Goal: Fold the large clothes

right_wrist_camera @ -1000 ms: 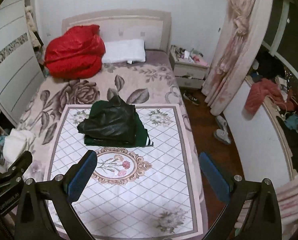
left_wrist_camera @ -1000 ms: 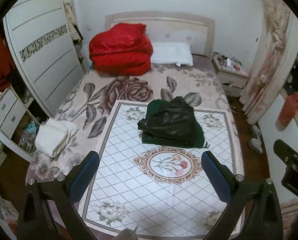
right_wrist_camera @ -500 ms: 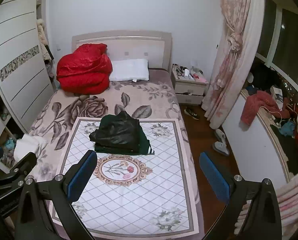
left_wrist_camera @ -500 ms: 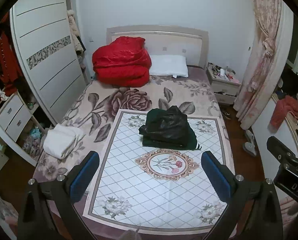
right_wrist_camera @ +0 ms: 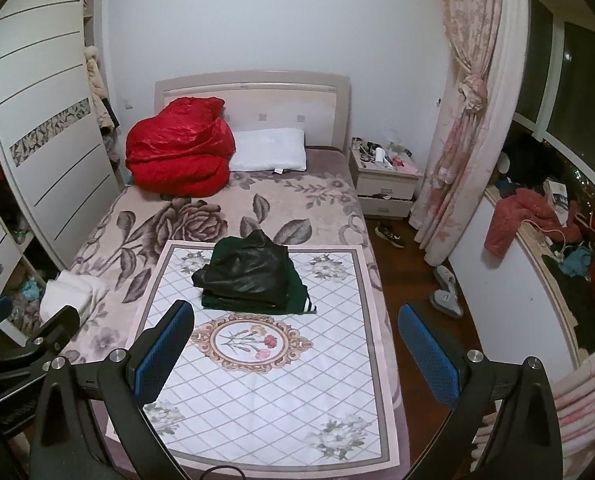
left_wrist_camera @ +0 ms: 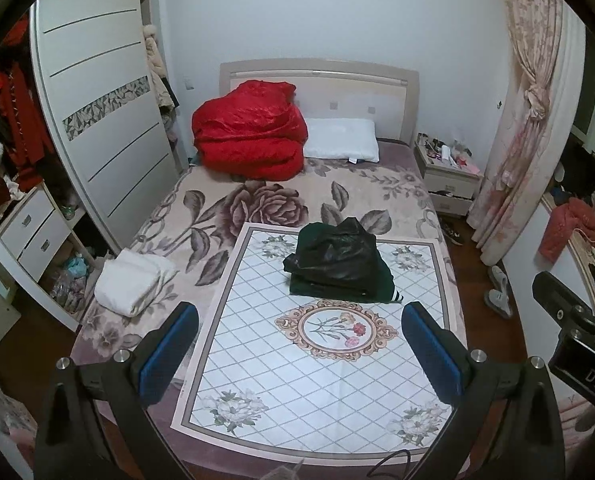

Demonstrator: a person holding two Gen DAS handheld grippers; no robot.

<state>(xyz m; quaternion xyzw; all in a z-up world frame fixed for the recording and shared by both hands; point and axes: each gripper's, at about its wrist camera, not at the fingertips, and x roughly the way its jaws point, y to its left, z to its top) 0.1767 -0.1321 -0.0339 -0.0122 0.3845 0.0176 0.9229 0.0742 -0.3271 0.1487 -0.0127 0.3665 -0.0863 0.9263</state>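
Observation:
A folded pile of dark clothes, a black shiny garment on a dark green one, lies on the white quilted mat on the bed; it also shows in the right wrist view. My left gripper is open and empty, held high above the foot of the bed, well back from the pile. My right gripper is open and empty too, beside it on the right. A folded white garment lies at the bed's left edge.
A red quilt and a white pillow lie at the headboard. A wardrobe stands left, a cluttered nightstand and pink curtain right. Shoes lie on the floor; clothes are heaped on the window ledge.
Both grippers have pulled back and up from the bed, so the pile looks smaller and more of the room shows. Both stay open and empty.

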